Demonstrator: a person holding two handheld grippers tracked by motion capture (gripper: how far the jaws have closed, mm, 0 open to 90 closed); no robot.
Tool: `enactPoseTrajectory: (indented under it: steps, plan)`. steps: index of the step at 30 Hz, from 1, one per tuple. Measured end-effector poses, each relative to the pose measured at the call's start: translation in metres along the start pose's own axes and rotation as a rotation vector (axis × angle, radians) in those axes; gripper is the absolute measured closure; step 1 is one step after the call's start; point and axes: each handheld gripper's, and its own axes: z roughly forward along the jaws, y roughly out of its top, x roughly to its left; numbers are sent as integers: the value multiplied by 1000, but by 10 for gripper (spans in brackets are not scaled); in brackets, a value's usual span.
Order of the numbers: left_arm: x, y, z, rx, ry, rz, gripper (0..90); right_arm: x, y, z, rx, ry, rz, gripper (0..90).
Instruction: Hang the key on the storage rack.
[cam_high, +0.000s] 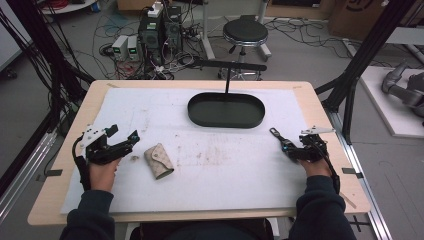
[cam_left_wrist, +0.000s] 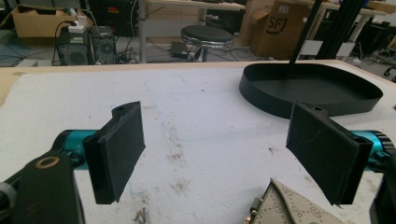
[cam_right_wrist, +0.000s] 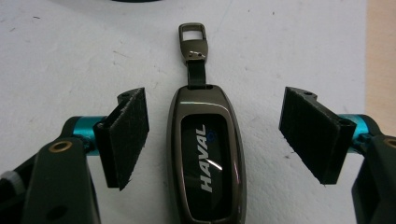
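Glossy dark-metal HAVAL key fob (cam_right_wrist: 204, 154), strap clip attached, lies untouched between the right gripper's (cam_right_wrist: 212, 142) spread fingers (cam_right_wrist: 123, 135).

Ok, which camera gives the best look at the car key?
The right gripper view: the car key lies flat between the open fingers, its HAVAL lettering readable. The high view shows it as a small dark shape ahead of the right gripper.
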Motion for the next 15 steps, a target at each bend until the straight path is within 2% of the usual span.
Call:
enactPoseTrajectory:
  steps: [3, 4, 5, 6, 11, 12, 13, 14, 15]
  plan:
    - [0, 0, 0, 1, -1, 0, 190, -2, 0, 5, 19, 16, 10, 245]
    - [0, -1, 1, 2, 0, -1, 190, -4, -1, 11, 49, 22, 7, 246]
    - [0, -1, 1, 2, 0, -1, 190, -4, -1, 11, 49, 22, 7, 246]
    - [0, -1, 0, 2, -2, -1, 190, -4, -2, 15, 73, 25, 0, 252]
    - [1, -1, 0, 5, 0, -3, 191, -7, -2, 20, 85, 45, -7, 276]
    - [1, -1, 1, 6, -3, -6, 191, -7, -2, 19, 84, 57, -20, 344]
    - [1, -1, 1, 6, -3, -6, 192, -7, -2, 19, 84, 57, -20, 344]
    - [1, -1, 1, 7, -3, -5, 192, -5, -2, 17, 83, 84, -49, 476]
    - [1, -1, 1, 7, -3, -5, 192, -5, -2, 17, 83, 84, -49, 476]
